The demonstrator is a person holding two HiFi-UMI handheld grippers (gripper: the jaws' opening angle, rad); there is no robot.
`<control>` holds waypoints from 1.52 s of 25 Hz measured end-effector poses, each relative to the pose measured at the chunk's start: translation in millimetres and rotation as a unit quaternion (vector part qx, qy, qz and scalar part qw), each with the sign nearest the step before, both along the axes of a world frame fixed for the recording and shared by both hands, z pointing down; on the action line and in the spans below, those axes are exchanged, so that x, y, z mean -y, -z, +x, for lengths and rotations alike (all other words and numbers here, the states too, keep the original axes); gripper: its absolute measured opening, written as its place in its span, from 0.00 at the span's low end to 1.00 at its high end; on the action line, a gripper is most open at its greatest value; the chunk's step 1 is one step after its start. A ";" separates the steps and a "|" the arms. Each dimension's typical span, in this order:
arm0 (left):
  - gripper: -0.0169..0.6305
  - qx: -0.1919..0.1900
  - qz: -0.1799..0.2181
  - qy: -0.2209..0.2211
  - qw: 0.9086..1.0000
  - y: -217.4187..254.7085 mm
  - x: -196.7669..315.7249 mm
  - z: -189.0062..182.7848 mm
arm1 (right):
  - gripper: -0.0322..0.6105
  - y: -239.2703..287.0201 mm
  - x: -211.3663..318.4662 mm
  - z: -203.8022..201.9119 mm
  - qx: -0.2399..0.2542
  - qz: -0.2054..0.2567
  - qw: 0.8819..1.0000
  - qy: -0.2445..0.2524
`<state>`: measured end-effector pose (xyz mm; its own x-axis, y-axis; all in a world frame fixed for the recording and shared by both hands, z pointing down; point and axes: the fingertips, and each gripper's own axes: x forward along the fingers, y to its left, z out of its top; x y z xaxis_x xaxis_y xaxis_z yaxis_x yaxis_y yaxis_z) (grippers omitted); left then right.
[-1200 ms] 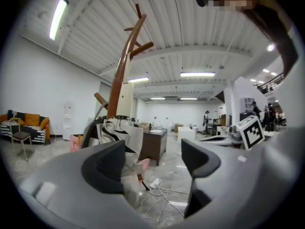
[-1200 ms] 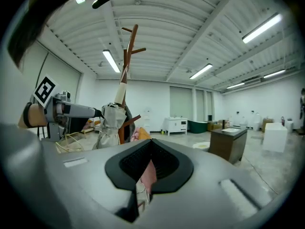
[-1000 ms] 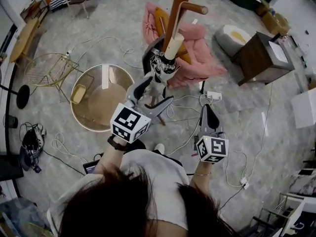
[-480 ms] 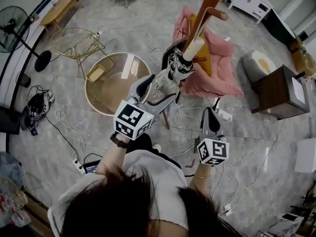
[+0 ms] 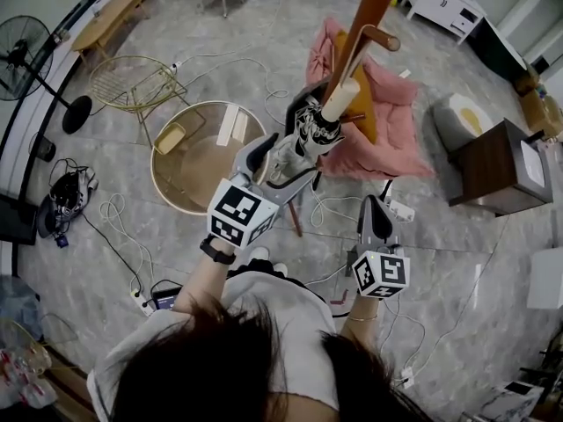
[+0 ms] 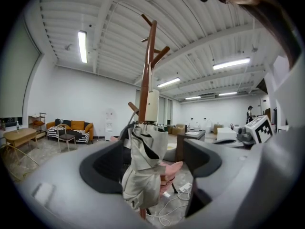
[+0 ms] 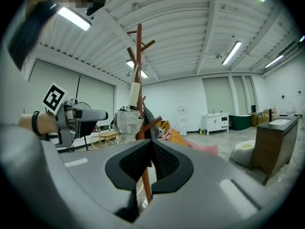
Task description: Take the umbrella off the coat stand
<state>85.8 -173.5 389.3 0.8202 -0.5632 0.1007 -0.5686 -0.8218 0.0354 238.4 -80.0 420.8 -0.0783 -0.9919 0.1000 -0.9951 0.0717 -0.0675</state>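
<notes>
A folded grey umbrella (image 5: 310, 132) with a cream handle (image 5: 339, 100) hangs on the brown wooden coat stand (image 5: 362, 26). My left gripper (image 5: 287, 162) is open, and its jaws stand on either side of the umbrella's canopy. In the left gripper view the umbrella (image 6: 143, 168) hangs between the two jaws of the left gripper (image 6: 153, 166), with a gap on each side. My right gripper (image 5: 373, 214) is shut and empty, lower and to the right of the stand. The right gripper view shows the stand (image 7: 139, 75) and the umbrella (image 7: 127, 121) beyond the right gripper (image 7: 149, 151).
A round wooden table (image 5: 195, 158) stands left of the stand, and a yellow wire chair (image 5: 134, 81) stands behind it. Pink cushions (image 5: 383, 123) and a dark jacket hang or lie behind the pole. A dark cabinet (image 5: 494, 167) is at the right. Cables (image 5: 114, 236) trail over the floor.
My left gripper has stayed around the umbrella's canopy and crept slightly up and right. The head view has swung, so the room has shifted. The right gripper has hardly moved.
</notes>
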 end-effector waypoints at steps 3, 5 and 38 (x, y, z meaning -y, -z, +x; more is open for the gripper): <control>0.68 0.001 -0.003 -0.002 1.000 -3.4 6.7 2.6 | 0.05 -3.0 4.0 0.5 0.000 -0.004 1.000 0.003; 0.69 0.005 -0.005 -0.004 1.000 -6.5 9.8 4.5 | 0.05 -4.9 6.0 0.5 0.000 -0.007 1.000 0.004; 0.72 0.015 -0.005 -0.090 0.996 -42.3 57.3 70.5 | 0.05 -28.9 24.1 11.6 0.012 -0.041 0.999 -0.015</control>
